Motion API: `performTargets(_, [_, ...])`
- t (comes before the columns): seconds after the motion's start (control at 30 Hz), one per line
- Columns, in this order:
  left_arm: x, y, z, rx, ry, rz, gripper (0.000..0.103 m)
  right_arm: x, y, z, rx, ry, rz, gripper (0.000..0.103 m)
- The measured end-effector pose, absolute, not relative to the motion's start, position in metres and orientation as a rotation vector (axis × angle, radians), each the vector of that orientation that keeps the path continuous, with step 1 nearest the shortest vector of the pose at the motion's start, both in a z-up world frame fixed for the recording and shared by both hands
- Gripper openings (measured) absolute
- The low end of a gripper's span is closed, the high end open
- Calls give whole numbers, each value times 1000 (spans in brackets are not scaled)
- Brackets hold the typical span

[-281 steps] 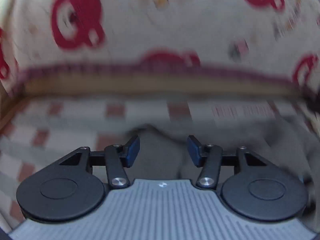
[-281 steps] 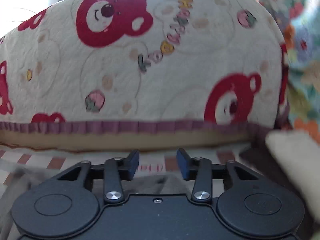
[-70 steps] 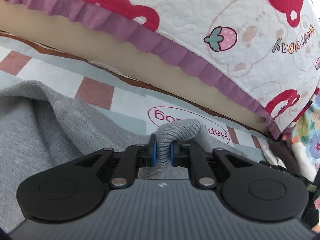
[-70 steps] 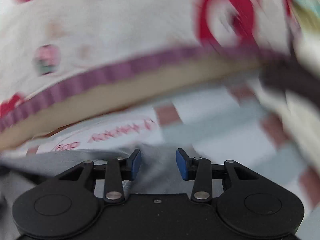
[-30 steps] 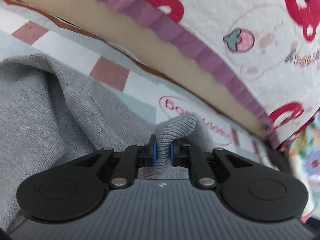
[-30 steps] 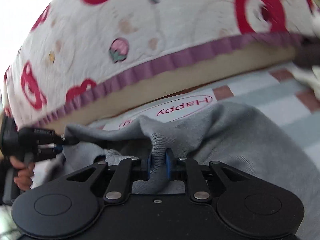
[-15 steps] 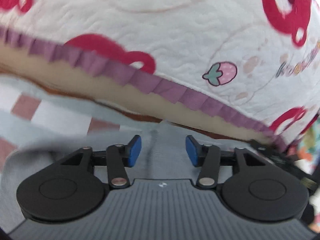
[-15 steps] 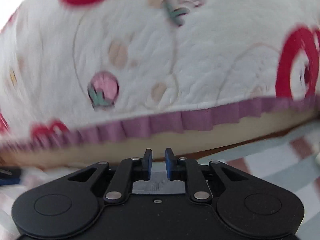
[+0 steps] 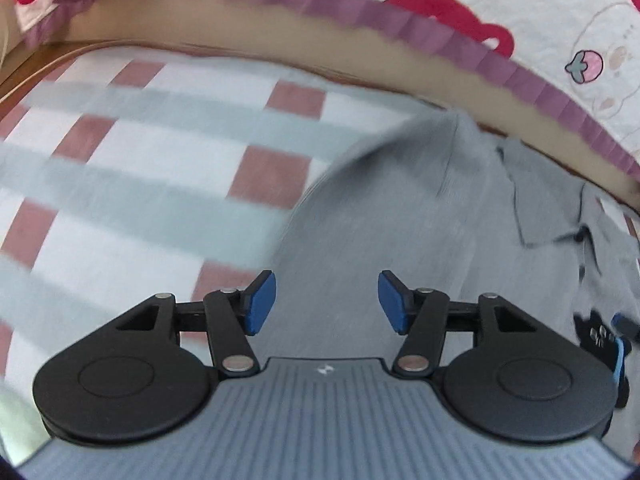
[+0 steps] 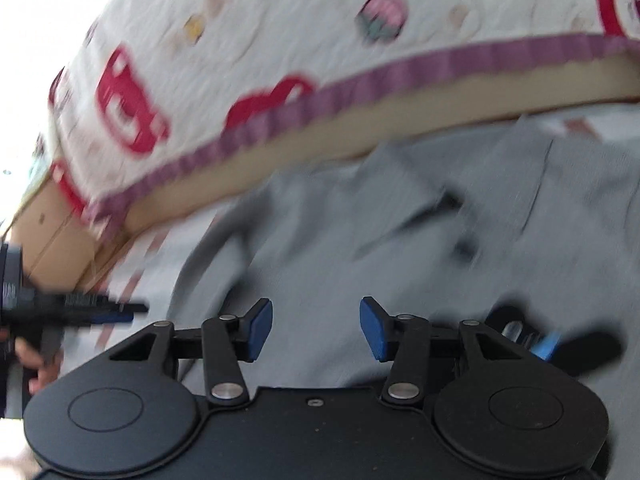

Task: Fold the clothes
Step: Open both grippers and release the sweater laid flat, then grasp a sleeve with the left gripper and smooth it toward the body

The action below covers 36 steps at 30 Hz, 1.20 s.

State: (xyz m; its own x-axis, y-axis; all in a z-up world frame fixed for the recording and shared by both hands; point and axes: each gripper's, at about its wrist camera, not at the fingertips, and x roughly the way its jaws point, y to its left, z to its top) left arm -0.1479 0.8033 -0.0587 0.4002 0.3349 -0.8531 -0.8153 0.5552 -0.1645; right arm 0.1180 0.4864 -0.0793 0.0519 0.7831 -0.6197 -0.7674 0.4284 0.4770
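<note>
Both my left gripper (image 9: 327,303) and my right gripper (image 10: 316,329) have their blue fingers spreading wider, pinching nothing. Beneath them the grey shirt (image 9: 400,216) lies released on the checked sheet (image 9: 132,168), its collar near the bear-print quilt (image 9: 520,8).

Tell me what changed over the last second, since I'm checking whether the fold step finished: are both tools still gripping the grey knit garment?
No. Both let go: the left tool and right tool each pinched a bunch of the grey knit garment a second ago; now their jaws are opening with nothing between them, and the garment lies spread below. The checked sheet and bear-print quilt stay in place.
</note>
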Motion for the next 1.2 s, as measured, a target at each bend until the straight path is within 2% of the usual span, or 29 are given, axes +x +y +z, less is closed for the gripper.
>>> performTargets(0.13, [-158, 779, -52, -582, 912, 746, 66, 69, 470, -81, -20, 984, 1168, 55])
performTargets(0.3, [-160, 756, -51, -619, 890, 651, 66, 39, 473, -85, -156, 975, 1198, 57])
performTargets(0.53, [-118, 725, -60, -448, 914, 515, 66, 24, 477, -76, -247, 870, 1226, 56])
performTargets(0.67, [-95, 715, -83, -339, 972, 542, 66, 19, 480, -84, -341, 847, 1223, 52])
performTargets(0.7, [-91, 715, -89, -304, 995, 548, 62, 20, 480, -85, -343, 847, 1226, 51])
performTargets(0.73, [-88, 716, -94, -260, 1025, 551, 52, 20, 480, -87, -346, 847, 1230, 51])
performTargets(0.77, [-84, 717, -99, -207, 1061, 550, 14, 20, 479, -89, -349, 847, 1235, 51])
performTargets(0.8, [-80, 718, -103, -154, 1097, 549, 7, 20, 479, -91, -353, 849, 1243, 51])
performTargets(0.87, [-75, 722, -109, -96, 1145, 546, 7, 21, 480, -96, -359, 855, 1245, 51])
performTargets(0.93, [-76, 728, -106, -156, 1127, 554, 7, 23, 481, -102, -353, 874, 1239, 51])
performTargets(1.07, [-79, 726, -106, -62, 1127, 597, 7, 25, 483, -114, -335, 929, 1221, 52])
performTargets(1.2, [-86, 738, -102, -117, 1098, 638, 7, 23, 485, -120, -333, 959, 1240, 55])
